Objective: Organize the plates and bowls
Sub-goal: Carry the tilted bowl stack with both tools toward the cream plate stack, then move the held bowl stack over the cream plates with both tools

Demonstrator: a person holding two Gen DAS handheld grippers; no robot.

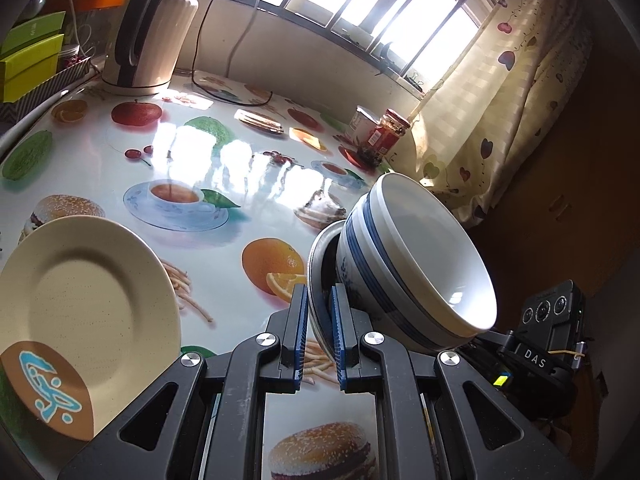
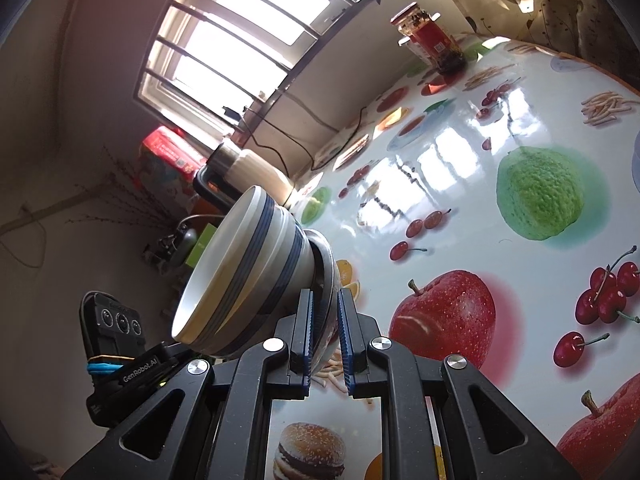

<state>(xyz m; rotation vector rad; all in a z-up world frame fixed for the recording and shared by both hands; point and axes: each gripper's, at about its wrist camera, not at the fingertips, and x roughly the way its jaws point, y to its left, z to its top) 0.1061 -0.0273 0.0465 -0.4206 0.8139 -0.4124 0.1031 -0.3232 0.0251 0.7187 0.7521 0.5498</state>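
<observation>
Table (image 1: pixel 120 168) w/ glossy fruit-print cloth fills most of both views; nothing under the load but bare slick surface. Cream plate (image 1: pixel 80 300) sits at 8 o'clock in left view, near the table edge, apart from the rest. Bowl stack (image 1: pixel 416 264), two blue-striped bowls nested, rides on a small plate (image 1: pixel 320 276) at 4 o'clock, tilted hard. Left gripper (image 1: pixel 320 320) clamped on that plate's rim; right gripper (image 2: pixel 326 328) clamped on the opposite rim, stack at 9 o'clock there. Main risk, my read: bowls are only resting on the plate, so the tilt could slide them off. Second: uneven pull btwn hands could twist the rim out of the pads. Kettle (image 1: pixel 152 28) at 11, jars (image 1: pixel 380 128) at 1, well clear.
</observation>
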